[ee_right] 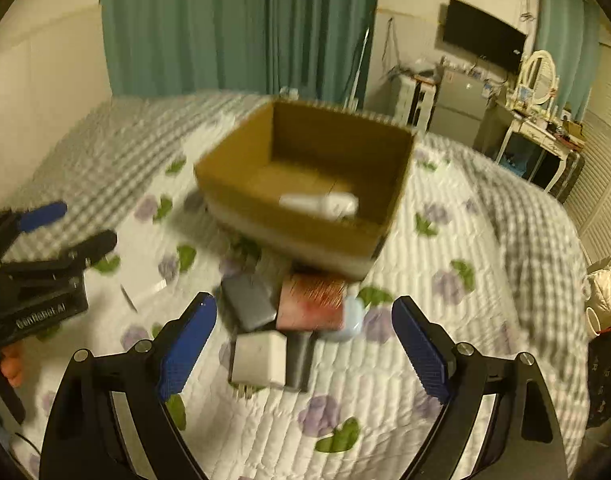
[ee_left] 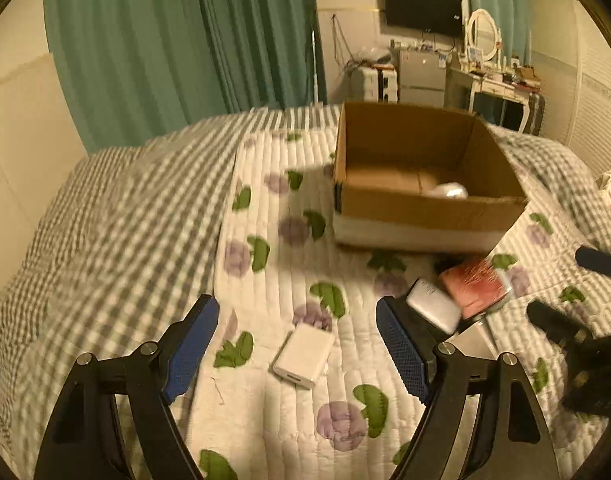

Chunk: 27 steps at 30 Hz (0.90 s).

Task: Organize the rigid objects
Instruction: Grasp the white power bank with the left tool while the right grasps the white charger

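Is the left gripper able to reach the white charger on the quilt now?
Probably yes. The left gripper is open, and the white charger lies alone on the quilt between its fingers, with nothing over it.

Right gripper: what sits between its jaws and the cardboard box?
In the right wrist view, a cluster: white charger, grey power bank, pink bristle brush. The right gripper is open; the cardboard box lies beyond.
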Tool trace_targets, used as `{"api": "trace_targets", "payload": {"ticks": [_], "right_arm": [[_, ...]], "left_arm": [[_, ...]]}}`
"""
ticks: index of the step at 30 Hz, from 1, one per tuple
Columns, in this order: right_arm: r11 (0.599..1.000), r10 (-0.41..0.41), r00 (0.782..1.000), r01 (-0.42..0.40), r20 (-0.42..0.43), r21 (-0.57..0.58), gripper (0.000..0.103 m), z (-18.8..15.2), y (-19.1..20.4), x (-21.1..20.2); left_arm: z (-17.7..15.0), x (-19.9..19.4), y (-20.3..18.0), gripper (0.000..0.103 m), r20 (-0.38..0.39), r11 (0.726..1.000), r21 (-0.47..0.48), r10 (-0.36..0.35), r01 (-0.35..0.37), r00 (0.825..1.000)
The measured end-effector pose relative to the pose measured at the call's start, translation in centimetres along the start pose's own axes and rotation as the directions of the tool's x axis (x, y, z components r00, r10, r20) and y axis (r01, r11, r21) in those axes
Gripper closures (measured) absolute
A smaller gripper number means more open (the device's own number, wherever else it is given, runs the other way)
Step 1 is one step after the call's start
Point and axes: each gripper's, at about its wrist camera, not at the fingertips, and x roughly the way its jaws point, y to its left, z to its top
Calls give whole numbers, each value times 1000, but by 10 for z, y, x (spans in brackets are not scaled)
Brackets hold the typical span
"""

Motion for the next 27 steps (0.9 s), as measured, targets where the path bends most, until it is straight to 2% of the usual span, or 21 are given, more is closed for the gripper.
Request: {"api": "trace_targets", "payload": {"ticks": [4, 10, 12, 14, 15, 16, 18, 22, 25, 27], "right_arm": [[998, -15, 998, 11, -56, -62, 14, -17, 17, 34], [991, 1, 988, -21, -153, -129, 14, -38, 43, 85], [987, -19, 985, -9, -174, -159, 14, -44, 51, 99], [984, -48, 981, 14, -191, -175, 29, -49, 53, 109], [984, -54, 976, 17, -210, -176, 45, -51, 53, 115], [984, -62, 976, 24, -210, -176, 49, -52, 52, 117], [985, -54, 979, 19, -198, -171, 49, -53, 51, 114], [993, 30, 990, -46, -136, -112, 50, -48, 40, 94], [993, 65, 991, -76, -113, -94, 51, -46, 35, 85], [992, 83, 990, -93, -110, -83, 51, -44, 33, 82]], "left_arm": [[-13, 29, 2, 19, -48, 1000, -4, -6, 6, 999], [-27, 62, 7, 19, -110, 1000, -16, -19, 17, 994], [-30, 68, 9, 19, -127, 1000, -21, -19, 16, 992], [-34, 76, 12, 19, -152, 1000, -24, -17, 13, 988], [-35, 78, 12, 19, -160, 1000, -25, -17, 13, 987], [-36, 81, 12, 19, -172, 1000, -24, -17, 13, 985], [-37, 88, 10, 19, -203, 1000, -12, -6, 4, 979], [-37, 105, 0, 19, -253, 999, 37, 45, -37, 966], [-39, 118, -7, 19, -275, 996, 71, 77, -60, 958], [-39, 120, -10, 25, -279, 995, 82, 76, -55, 957]]}}
